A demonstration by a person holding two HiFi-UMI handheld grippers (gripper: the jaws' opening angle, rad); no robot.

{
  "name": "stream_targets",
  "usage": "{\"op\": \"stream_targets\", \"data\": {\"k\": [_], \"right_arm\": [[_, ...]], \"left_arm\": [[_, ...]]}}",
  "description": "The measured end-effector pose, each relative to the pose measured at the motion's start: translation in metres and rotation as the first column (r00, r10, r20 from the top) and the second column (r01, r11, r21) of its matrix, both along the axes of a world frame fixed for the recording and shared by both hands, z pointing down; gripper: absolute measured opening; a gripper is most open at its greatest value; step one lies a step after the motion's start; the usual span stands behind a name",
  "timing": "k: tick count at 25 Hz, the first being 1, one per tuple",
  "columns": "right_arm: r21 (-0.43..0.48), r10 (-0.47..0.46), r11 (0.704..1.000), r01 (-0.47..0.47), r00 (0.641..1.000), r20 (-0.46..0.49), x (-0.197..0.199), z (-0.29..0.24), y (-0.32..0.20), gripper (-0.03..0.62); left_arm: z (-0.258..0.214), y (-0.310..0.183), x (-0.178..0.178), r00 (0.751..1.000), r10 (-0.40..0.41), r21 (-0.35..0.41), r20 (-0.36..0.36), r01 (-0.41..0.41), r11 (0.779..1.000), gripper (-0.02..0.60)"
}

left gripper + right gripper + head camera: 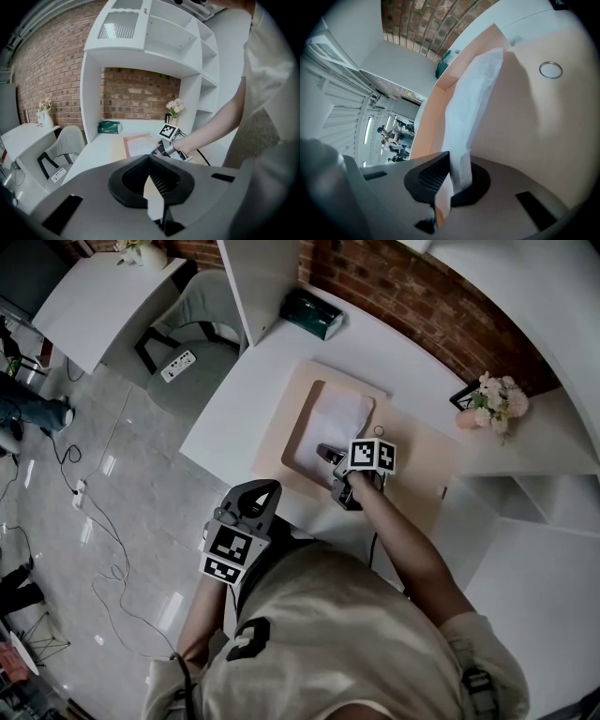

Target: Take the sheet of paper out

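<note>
A white sheet of paper (339, 420) lies in an open peach folder (314, 395) on the white desk (234, 409). My right gripper (325, 453) is at the sheet's near edge, shut on it. In the right gripper view the sheet of paper (473, 103) runs up from between the right gripper's (451, 164) jaws, with a peach folder (525, 122) layer pinched beside it. My left gripper (268, 486) hangs off the desk's front edge, jaws meeting at the tip with nothing in them. The left gripper (150, 158) looks toward the right gripper (158, 148) and the paper (139, 146).
A green tissue box (314, 313) sits at the back of the desk and flowers (494, 399) at the right. A grey chair (192, 343) with a power strip (178, 365) stands left of the desk. A small metal ring (551, 69) lies on the folder.
</note>
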State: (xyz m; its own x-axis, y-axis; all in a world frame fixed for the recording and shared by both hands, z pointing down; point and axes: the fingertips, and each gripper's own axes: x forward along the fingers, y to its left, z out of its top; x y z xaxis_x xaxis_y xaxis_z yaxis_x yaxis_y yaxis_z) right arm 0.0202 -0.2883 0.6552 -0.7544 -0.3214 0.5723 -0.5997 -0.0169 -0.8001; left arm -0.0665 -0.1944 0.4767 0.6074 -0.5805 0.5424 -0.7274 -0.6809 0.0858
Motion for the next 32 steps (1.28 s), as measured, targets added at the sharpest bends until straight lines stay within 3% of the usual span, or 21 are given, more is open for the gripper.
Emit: {"op": "stream_targets", "data": {"k": [13,32], "right_arm": [[-0.003,-0.046,0.999,0.045,0.998,-0.034,-0.005,0.002,0.002,0.028],[-0.011,-0.049,0.999,0.048,0.996,-0.071,-0.004,0.004,0.004,0.028]], "left_arm": [[0.005,0.003,-0.009,1.000,-0.020,-0.013,-0.010,0.020,1.000,0.015],[0.021,-0.020,-0.019,0.995,0.067,-0.040,-0.080,-0.070,0.997,0.015]]}}
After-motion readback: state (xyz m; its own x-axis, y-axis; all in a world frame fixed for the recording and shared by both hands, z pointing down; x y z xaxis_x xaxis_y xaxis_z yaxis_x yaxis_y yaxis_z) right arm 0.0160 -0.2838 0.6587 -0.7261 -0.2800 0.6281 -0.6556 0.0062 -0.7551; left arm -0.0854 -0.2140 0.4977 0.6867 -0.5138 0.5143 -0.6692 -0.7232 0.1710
